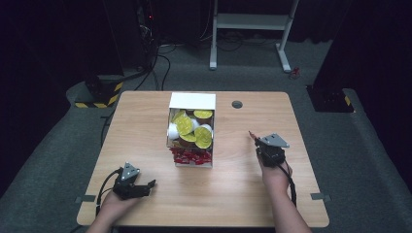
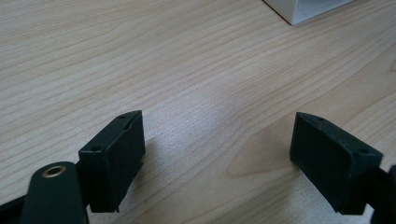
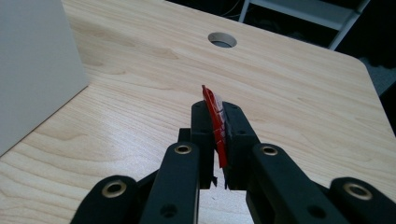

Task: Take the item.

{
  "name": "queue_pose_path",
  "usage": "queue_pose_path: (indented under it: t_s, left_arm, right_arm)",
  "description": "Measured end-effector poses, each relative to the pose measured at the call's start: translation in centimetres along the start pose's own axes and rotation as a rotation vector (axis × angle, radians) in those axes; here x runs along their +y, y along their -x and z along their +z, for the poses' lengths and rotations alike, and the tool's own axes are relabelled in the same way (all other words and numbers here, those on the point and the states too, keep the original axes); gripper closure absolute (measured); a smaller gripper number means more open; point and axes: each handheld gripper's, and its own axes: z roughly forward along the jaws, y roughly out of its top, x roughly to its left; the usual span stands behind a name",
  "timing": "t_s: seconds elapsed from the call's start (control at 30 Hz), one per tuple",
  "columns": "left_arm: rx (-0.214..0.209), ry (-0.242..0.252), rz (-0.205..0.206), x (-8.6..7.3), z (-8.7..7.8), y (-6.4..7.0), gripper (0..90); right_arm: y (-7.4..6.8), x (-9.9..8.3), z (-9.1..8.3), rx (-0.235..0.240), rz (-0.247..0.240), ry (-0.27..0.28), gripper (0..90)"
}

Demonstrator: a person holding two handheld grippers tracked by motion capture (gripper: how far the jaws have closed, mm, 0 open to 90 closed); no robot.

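Observation:
A white box (image 1: 192,101) stands in the middle of the table, with yellow-lidded cups (image 1: 185,124) in its far part and red packets (image 1: 192,156) in its near part. My right gripper (image 1: 254,138) hovers right of the box, shut on a thin red packet (image 3: 215,122) that sticks up edge-on between its jaws. The same red packet (image 1: 252,134) shows as a small red tip in the high view. My left gripper (image 1: 148,187) rests near the table's front left, open, with bare wood between its jaws (image 2: 215,154).
The wooden table (image 1: 145,131) has a round cable hole (image 1: 237,104) behind the box's right side. The box's white wall (image 3: 32,70) stands left of my right gripper. A white frame stand (image 1: 250,22) sits on the floor beyond the table.

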Motion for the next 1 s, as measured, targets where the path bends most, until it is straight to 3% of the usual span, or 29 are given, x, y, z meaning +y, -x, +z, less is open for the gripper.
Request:
queue_pose_path:
  t_s: [0.4,0.67,1.0]
  left_arm:
    - [0.002,0.001,0.0,0.0,0.0,0.0,18.5]
    - [0.003,0.002,0.0,0.0,0.0,0.0,18.5]
    - [0.003,0.001,0.0,0.0,0.0,0.0,18.5]
  right_arm:
    - [-0.2,-0.4,0.7,0.014,0.011,-0.012,84.9]
    - [-0.6,-1.8,1.9,0.052,0.082,-0.077,83.7]
    - [-1.1,-3.3,3.0,0.068,0.112,-0.131,80.3]
